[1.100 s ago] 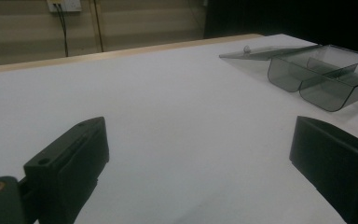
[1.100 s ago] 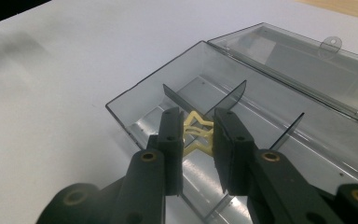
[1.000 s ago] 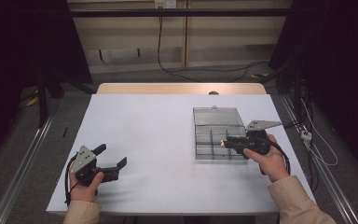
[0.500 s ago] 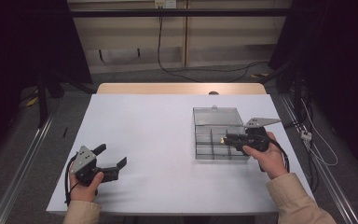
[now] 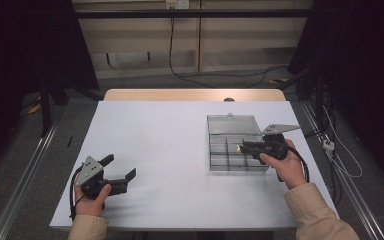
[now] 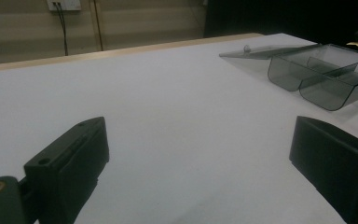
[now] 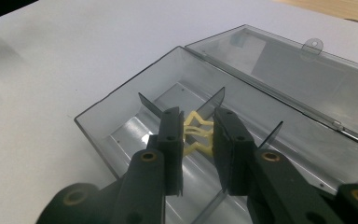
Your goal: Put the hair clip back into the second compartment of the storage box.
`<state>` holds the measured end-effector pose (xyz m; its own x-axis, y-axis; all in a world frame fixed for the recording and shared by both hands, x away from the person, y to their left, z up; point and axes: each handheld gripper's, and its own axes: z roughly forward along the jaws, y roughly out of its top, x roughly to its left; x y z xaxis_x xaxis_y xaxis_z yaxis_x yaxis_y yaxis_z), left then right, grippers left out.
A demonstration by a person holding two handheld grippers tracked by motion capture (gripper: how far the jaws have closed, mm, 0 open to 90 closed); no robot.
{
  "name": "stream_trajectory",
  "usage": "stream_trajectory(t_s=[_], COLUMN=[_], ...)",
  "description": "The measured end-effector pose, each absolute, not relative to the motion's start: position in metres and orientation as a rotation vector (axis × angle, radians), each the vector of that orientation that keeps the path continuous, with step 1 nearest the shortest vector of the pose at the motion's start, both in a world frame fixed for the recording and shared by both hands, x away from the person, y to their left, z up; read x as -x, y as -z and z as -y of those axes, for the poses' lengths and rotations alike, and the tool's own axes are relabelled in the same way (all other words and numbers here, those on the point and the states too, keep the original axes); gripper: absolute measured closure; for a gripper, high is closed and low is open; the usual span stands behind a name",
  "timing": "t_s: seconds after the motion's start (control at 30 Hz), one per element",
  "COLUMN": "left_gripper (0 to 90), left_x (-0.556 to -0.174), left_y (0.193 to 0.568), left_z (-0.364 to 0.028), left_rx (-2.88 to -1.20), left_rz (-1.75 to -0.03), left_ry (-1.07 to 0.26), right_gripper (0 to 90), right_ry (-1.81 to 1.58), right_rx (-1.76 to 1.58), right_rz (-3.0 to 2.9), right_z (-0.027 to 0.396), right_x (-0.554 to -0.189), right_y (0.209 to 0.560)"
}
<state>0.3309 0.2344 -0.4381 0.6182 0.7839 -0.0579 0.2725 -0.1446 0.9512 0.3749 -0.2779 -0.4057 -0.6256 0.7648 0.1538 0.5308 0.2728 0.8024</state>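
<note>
A clear grey plastic compartment box [image 5: 220, 159] [image 7: 121, 116] lies open on the right half of the white table, its lid [image 5: 232, 124] [image 7: 284, 65] folded flat behind it. My right gripper [image 5: 243, 146] [image 7: 199, 130] hovers over the box's dividers, shut on a small pale yellow crumpled piece [image 7: 198, 133]. My left gripper [image 5: 120, 167] [image 6: 200, 154] rests near the table's front left, jaws wide open with nothing between them. The box [image 6: 321, 77] shows far right in the left gripper view.
The white table [image 5: 165, 135] is bare between the two grippers. A wooden strip [image 5: 190, 94] runs along its far edge. Cables [image 5: 180, 60] hang down the wall behind, and metal rails [image 5: 25, 175] flank the table on the floor.
My right gripper has shifted slightly toward the far side over the box. The left gripper has stayed put.
</note>
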Motion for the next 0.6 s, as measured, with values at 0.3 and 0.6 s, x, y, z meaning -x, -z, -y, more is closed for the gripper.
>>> stream_trajectory(t_s=[0.3,0.6], left_gripper=[4.5,4.5], left_x=[-0.3309,-0.3309], left_y=[0.4382,0.4383], left_z=[-0.2343,-0.2345], left_rx=[-1.708,-1.707], left_rz=[-0.873,-0.873], left_ry=[-0.561,-0.561], right_gripper=[73.9,73.9], right_ry=[-1.268,-1.27], right_rx=[-1.187,-1.188], right_rz=[-2.276,-2.269], right_z=[0.2774,0.2754], right_x=[-0.3804,-0.3846], right_y=[0.4047,0.4045])
